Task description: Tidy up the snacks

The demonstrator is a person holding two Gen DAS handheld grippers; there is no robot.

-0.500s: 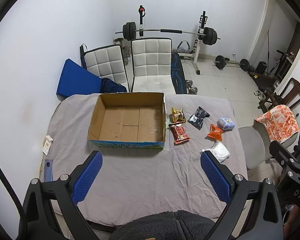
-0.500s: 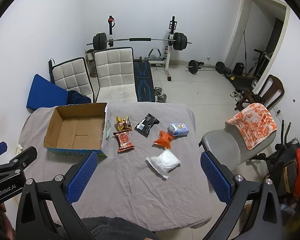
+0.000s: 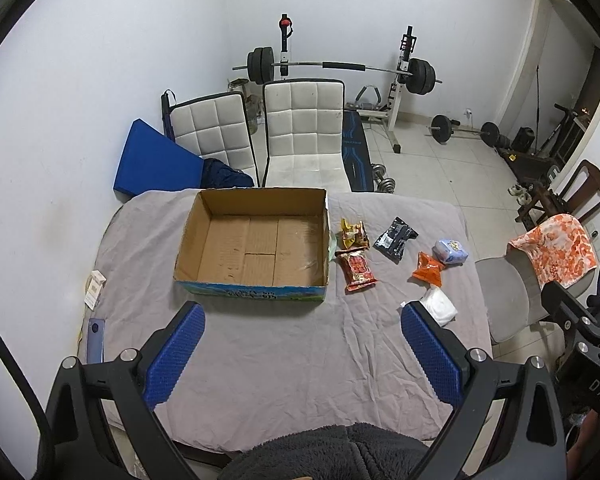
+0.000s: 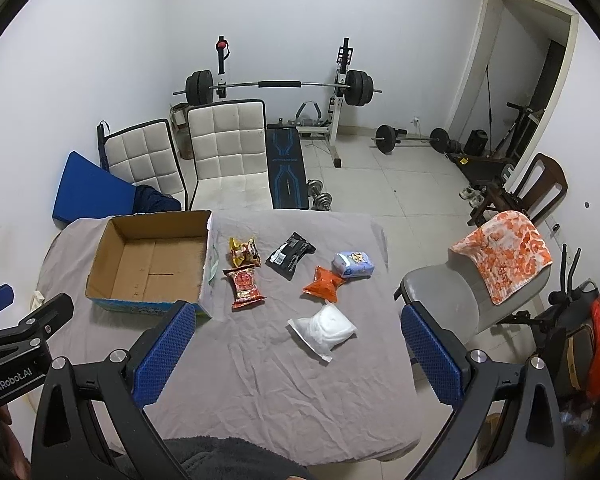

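An empty cardboard box (image 3: 256, 248) (image 4: 152, 266) sits on the grey-clothed table (image 3: 260, 352). To its right lie several snack packs: a yellow one (image 4: 244, 250), a red one (image 4: 246, 284), a black one (image 4: 291, 255), an orange one (image 4: 324, 283), a pale blue one (image 4: 353, 264) and a white pouch (image 4: 325, 330). My left gripper (image 3: 302, 354) hovers open above the table's near side, in front of the box. High over the near right part of the table, my right gripper (image 4: 296, 354) is open too, with the white pouch between its fingers' lines of sight.
Two white padded chairs (image 3: 300, 128) stand behind the table, with a blue mat (image 3: 156, 164) at the wall. A grey chair with an orange towel (image 4: 504, 252) is at the table's right. A phone (image 3: 95, 338) and small carton (image 3: 95, 288) lie at the left edge.
Both views have shifted very slightly; the snacks and the box have not moved, and both grippers stay open.
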